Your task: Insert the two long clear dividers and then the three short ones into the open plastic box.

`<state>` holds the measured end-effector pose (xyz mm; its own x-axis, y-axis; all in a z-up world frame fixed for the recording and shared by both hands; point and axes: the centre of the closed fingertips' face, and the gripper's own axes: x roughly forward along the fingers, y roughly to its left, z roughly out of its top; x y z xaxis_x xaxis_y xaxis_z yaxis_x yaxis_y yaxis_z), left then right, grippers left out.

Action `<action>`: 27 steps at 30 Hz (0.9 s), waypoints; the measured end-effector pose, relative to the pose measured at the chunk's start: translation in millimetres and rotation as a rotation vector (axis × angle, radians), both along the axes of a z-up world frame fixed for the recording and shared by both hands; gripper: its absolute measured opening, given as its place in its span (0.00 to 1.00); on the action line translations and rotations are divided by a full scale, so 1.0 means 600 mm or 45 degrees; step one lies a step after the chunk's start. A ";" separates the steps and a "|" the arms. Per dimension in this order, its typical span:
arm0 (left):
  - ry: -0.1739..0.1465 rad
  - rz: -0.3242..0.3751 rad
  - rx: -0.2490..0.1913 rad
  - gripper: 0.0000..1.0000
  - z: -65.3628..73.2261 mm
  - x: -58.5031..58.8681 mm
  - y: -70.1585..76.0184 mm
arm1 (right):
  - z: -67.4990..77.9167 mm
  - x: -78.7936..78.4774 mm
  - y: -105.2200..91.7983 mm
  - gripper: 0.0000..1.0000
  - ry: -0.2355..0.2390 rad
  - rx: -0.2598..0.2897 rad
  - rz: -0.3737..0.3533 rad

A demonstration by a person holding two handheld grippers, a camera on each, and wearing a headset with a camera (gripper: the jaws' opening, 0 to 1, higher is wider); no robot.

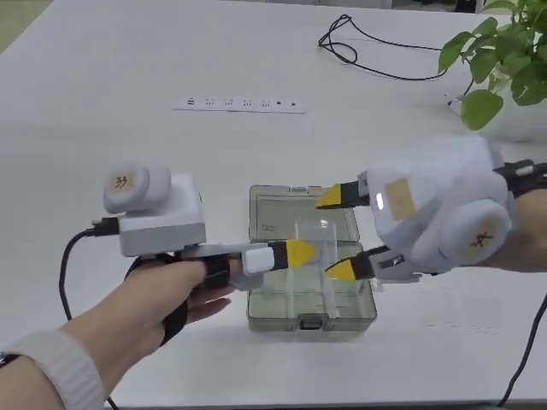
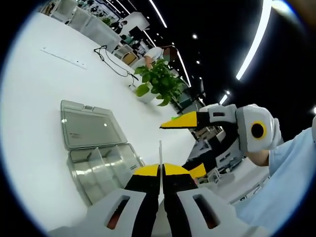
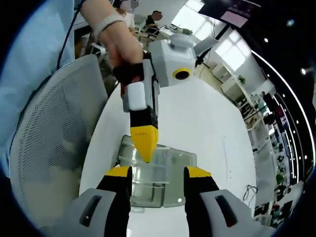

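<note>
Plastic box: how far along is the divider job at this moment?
Done: seated dividers already split the plastic box into compartments; exact count unclear. In hand: the left hand-held gripper is shut on a clear divider over the box, the right hand-held gripper open beside it. Left: seating this piece.
</note>
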<state>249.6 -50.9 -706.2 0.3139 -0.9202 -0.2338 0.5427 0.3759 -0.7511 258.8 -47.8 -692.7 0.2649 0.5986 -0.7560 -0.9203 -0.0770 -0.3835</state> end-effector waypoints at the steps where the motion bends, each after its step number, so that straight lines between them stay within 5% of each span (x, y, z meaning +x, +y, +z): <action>1: -0.042 -0.038 0.019 0.00 -0.003 -0.005 0.001 | 0.005 -0.005 -0.001 0.42 0.087 0.034 -0.019; 7: -0.159 -0.173 0.041 0.00 -0.006 -0.025 0.004 | 0.029 -0.012 -0.006 0.33 0.348 0.122 -0.055; 10: -0.289 -0.273 0.048 0.00 -0.004 -0.039 0.006 | 0.032 -0.014 -0.008 0.28 0.470 0.138 -0.029; 12: -0.305 -0.290 0.055 0.00 -0.005 -0.043 0.008 | 0.032 -0.022 -0.006 0.24 0.537 0.131 -0.031; 14: -0.390 -0.320 0.067 0.00 -0.004 -0.043 0.010 | 0.029 -0.037 -0.006 0.19 0.605 0.090 0.008; 16: -0.401 -0.320 0.082 0.00 -0.005 -0.044 0.012 | 0.024 -0.037 -0.003 0.17 0.615 0.073 0.004; 21: -0.613 -0.394 0.154 0.00 -0.007 -0.045 0.017 | 0.009 -0.047 0.004 0.14 0.661 -0.005 0.041; 22: -0.597 -0.407 0.149 0.00 -0.007 -0.050 0.015 | 0.008 -0.049 0.005 0.14 0.665 -0.011 0.045; 27: -0.677 -0.437 0.162 0.00 -0.005 -0.053 0.014 | 0.002 -0.064 0.012 0.10 0.710 -0.070 0.090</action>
